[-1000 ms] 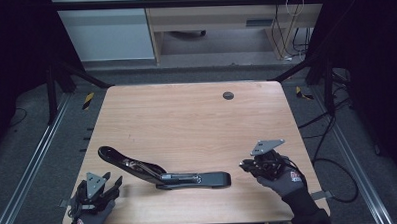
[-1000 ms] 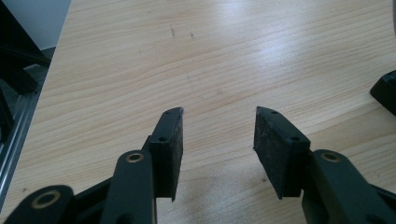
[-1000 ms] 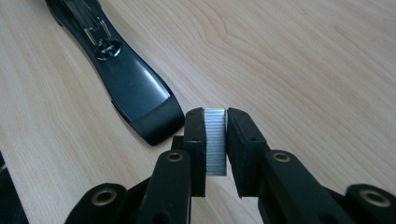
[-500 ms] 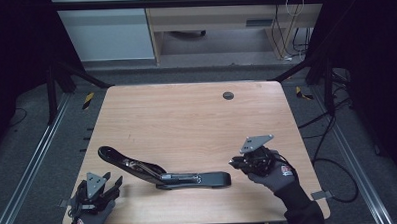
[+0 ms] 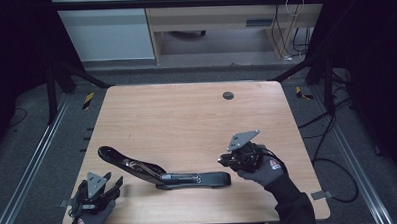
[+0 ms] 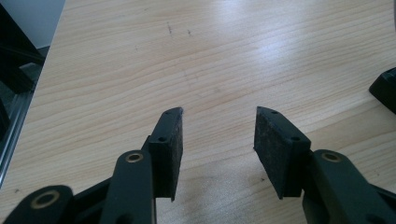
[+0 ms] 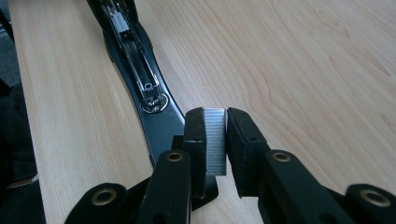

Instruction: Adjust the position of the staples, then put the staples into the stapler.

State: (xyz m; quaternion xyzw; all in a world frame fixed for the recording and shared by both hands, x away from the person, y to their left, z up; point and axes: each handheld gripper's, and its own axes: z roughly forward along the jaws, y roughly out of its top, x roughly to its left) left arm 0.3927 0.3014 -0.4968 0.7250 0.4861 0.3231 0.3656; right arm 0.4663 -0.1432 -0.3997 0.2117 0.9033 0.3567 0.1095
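The stapler [image 5: 163,172] lay opened out flat on the wooden table [image 5: 187,122], near the front edge and between the two hands. Its black upper arm ran up and to the left in the high view, while the base with the exposed metal staple channel [image 7: 135,60] extended to the right toward the right gripper [image 5: 227,162]. In the right gripper view, the jaws were closed on a strip of staples [image 7: 215,140], a silver ribbed block clamped between the two black pads, with its top edge level with the pad tips. The strip was held just above the near end of the stapler base, close to the round metal fitting [image 7: 154,103] at the end of the channel; whether the strip touched the base could not be determined. In the high view, the right gripper sat just beside the right-hand end of the stapler, carried by a gloved hand [image 5: 263,171], with the grey three-cornered plate [image 5: 244,139] on top. The left gripper [image 5: 116,184] rested at the front left corner of the table, near the tip of the upper arm but apart from it. In the left gripper view, its jaws stood parted with bare wood between the pads [image 6: 170,149] and nothing held.
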